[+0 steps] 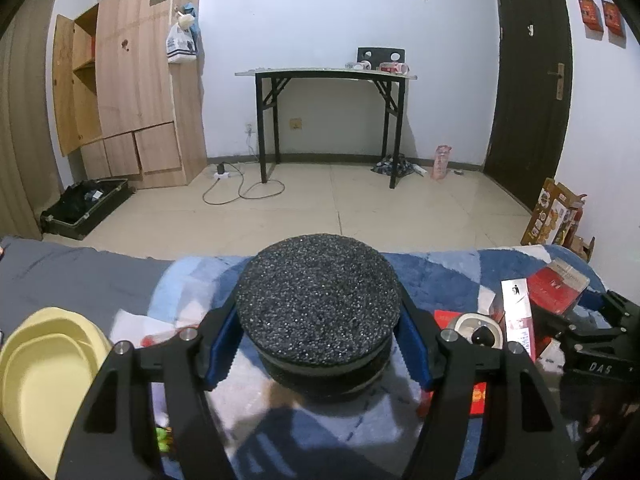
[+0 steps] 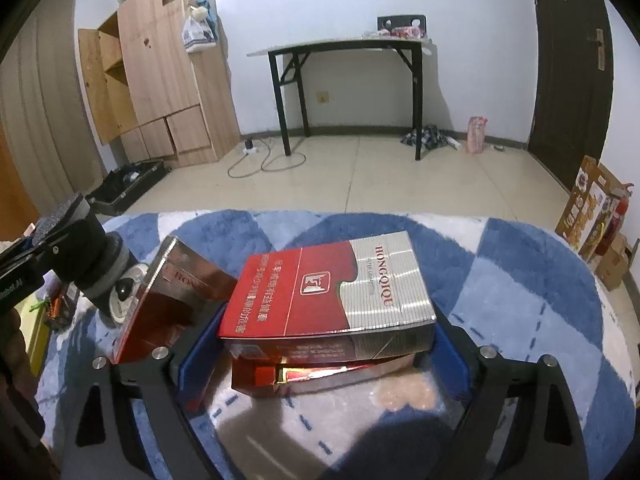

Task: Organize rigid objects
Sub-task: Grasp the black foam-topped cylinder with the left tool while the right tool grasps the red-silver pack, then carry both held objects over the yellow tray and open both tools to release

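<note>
my blue and white rug (image 2: 520, 264) lies under everything. over it, my left gripper (image 1: 318, 344) pinches a round black grinder (image 1: 318, 304) by its sides, lifted near the yellow tray (image 1: 44, 368). my right gripper (image 2: 320, 344) clamps a red and silver cigarette pack (image 2: 328, 292), stacked on another red pack (image 2: 316, 376).
</note>
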Tool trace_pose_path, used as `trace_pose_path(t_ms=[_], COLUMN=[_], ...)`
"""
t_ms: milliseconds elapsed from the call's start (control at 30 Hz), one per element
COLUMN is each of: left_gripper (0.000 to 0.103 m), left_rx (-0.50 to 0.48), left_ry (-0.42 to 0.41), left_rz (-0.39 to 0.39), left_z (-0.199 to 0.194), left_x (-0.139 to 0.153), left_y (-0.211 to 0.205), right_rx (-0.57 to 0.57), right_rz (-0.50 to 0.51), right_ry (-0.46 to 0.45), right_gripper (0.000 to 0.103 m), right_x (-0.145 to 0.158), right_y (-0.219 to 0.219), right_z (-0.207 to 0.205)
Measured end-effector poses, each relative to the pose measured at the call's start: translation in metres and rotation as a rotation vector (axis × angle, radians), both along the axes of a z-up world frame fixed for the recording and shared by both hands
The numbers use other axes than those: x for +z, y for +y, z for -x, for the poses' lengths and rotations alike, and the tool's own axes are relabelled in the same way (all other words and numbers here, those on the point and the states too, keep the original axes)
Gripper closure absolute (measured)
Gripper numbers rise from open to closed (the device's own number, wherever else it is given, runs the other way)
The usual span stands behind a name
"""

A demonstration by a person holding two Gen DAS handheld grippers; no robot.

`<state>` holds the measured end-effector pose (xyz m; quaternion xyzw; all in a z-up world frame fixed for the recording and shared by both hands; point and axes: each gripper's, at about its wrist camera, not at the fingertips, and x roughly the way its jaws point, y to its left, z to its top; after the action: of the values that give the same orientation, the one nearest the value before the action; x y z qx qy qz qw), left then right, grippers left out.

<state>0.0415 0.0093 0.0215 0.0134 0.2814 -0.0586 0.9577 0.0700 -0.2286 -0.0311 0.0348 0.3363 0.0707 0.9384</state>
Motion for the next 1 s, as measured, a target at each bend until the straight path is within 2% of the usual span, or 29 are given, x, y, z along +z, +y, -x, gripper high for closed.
trace_pose_path(t_ms=[133, 300, 433, 533, 633, 700, 833, 1000], left_gripper=[0.034, 0.034, 0.034, 0.034, 0.034, 0.034, 0.034, 0.034], left_rx=[0.06, 0.159, 0.305, 0.382, 0.481, 0.54, 0.553, 0.595], left_ry=[-0.024, -0.074, -0.06, -0.032, 0.06, 0.131, 0.22, 0.196], left_rz=[-0.076, -0.065, -0.089, -0.143, -0.18, -0.145, -0.069, 0.103], left_z=[0.009, 0.028, 0.042, 0.05, 0.055, 0.061, 0.075, 0.095], left_x=[0.019, 0.047, 0.056, 0.055, 0.043, 0.029, 0.002, -0.006], left_y=[0.012, 0.057, 0.099, 0.12, 0.159, 0.192, 0.229, 0.265], right_rx=[-0.005, 0.01, 0.023, 0.07, 0.19, 0.297, 0.54, 0.818], right_rz=[0.016, -0.005, -0.041, -0.053, -0.071, -0.094, -0.127, -0.088], right_ry=[-0.041, -0.074, -0.112, -0.17, -0.223, -0.242, -0.21, -0.139], right_gripper=[0.012, 0.012, 0.012, 0.012, 0.012, 0.012, 0.012, 0.012], right_x=[0.01, 0.017, 0.027, 0.049, 0.071, 0.08, 0.08, 0.062], right_y=[-0.007, -0.012, -0.012, 0.001, 0.033, 0.06, 0.127, 0.22], right_z=[0.01, 0.022, 0.031, 0.047, 0.069, 0.087, 0.118, 0.146])
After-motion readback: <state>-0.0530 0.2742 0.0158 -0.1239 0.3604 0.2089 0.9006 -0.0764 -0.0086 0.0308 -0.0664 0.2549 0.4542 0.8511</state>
